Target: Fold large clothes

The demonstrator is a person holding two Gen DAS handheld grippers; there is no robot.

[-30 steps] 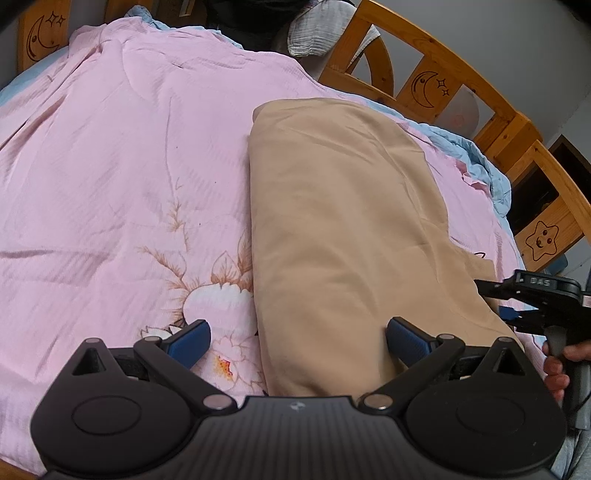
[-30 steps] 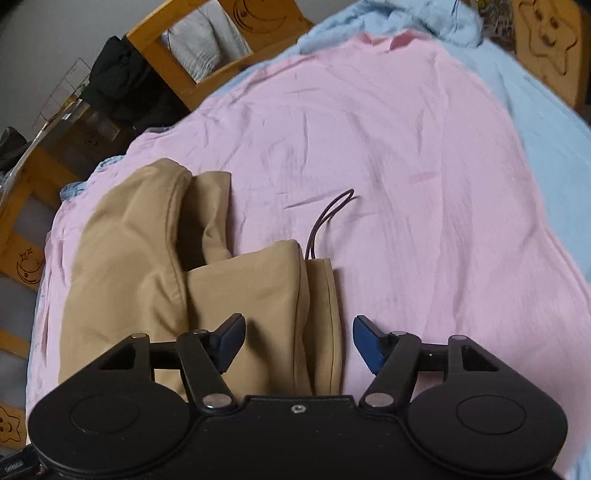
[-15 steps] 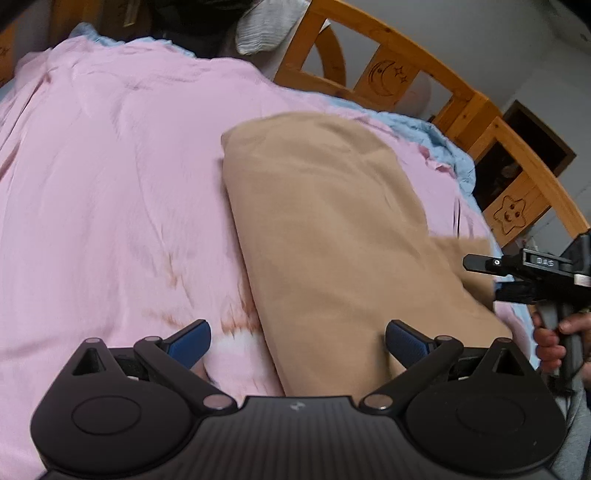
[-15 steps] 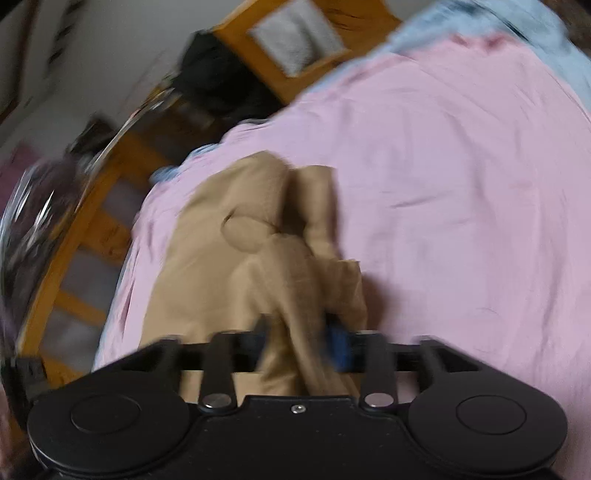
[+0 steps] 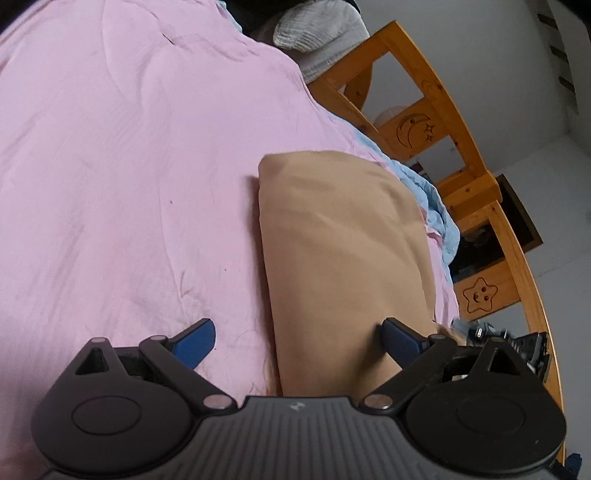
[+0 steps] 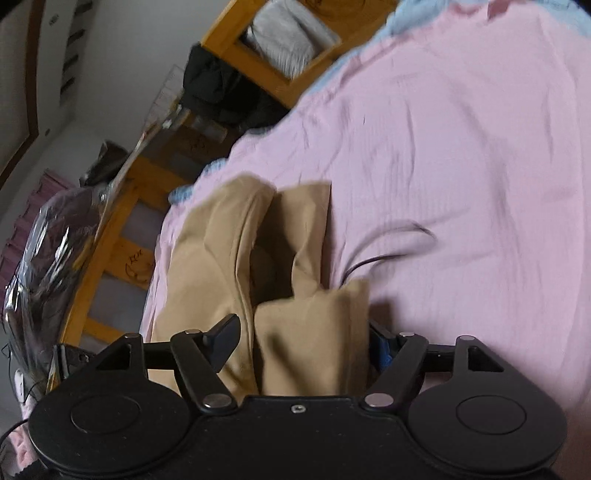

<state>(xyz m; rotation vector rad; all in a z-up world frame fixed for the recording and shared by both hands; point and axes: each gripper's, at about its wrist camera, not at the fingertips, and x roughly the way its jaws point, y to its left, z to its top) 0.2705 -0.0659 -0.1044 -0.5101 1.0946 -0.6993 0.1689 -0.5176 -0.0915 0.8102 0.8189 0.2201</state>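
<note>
A tan garment [image 5: 343, 251] lies folded lengthwise on the pink sheet [image 5: 129, 166]. My left gripper [image 5: 299, 339] is open just above it, straddling the garment's left edge: one blue pad over the sheet, the other over the cloth. In the right wrist view the garment's end [image 6: 310, 339] is doubled into a thick fold with a dark drawstring [image 6: 384, 254] trailing beside it. My right gripper [image 6: 303, 341] has that fold between its jaws, which are opening; the left finger stands apart from the fold.
A wooden bed rail [image 5: 476, 173] with carved moon and star runs along the garment's far side, with a light blue blanket [image 5: 432, 199] bunched against it. Grey cloth [image 5: 317, 26] and black clothes [image 6: 221, 88] hang at the rail. Bagged items [image 6: 48, 240] sit beyond the bed.
My left gripper slid along the garment, and the floral print left its view. My right gripper closed on the garment's end half a second ago and now stands wide around the fold, swung left.
</note>
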